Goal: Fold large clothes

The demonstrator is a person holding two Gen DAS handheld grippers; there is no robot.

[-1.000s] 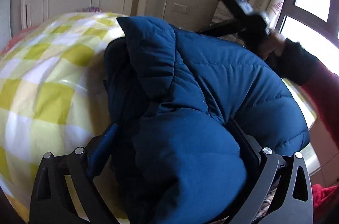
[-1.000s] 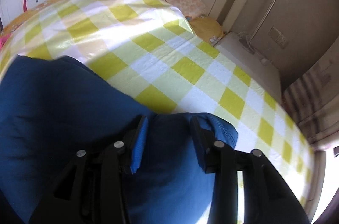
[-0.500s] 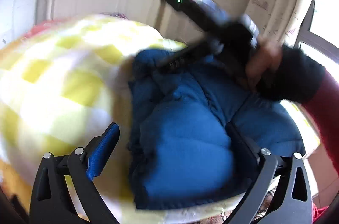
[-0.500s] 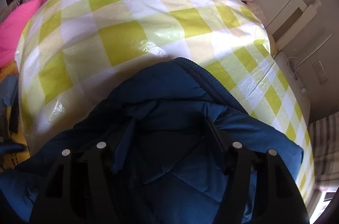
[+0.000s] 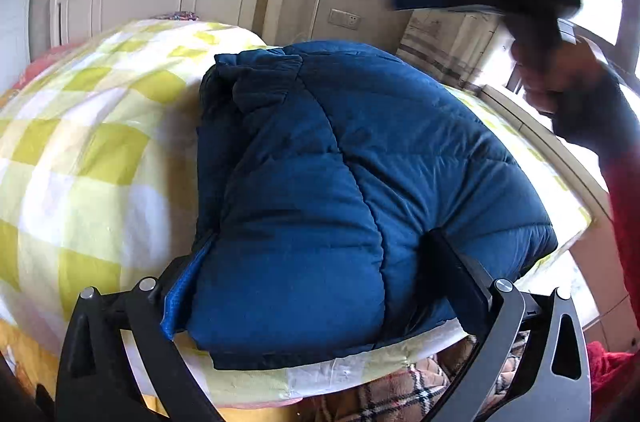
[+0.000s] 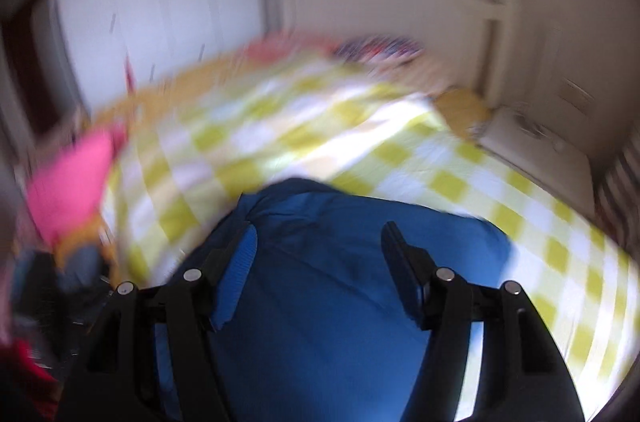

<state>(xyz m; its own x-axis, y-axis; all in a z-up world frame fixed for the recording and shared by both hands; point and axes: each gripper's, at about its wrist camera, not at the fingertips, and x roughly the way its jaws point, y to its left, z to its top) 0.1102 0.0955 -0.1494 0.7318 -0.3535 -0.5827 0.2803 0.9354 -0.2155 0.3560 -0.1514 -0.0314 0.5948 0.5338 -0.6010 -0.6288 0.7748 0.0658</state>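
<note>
**Blue coat lying folded on the bed**

The right wrist view is blurring, so far things are hard to make out. The puffy blue coat (image 5: 340,190) is lying bunched on the yellow checked bed (image 5: 92,158), near its edge. The left hand-held gripper (image 5: 320,282) is spreading wide around the coat's near end. The right hand-held gripper (image 6: 316,262) is hanging wide above the coat, gripping nothing.

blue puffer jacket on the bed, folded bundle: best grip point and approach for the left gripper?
Take the blue puffer jacket at its thick near folded edge, coming in low from the bed's foot. The layers stack there, so the left gripper, jaws wide, can likely pinch them all together.
</note>
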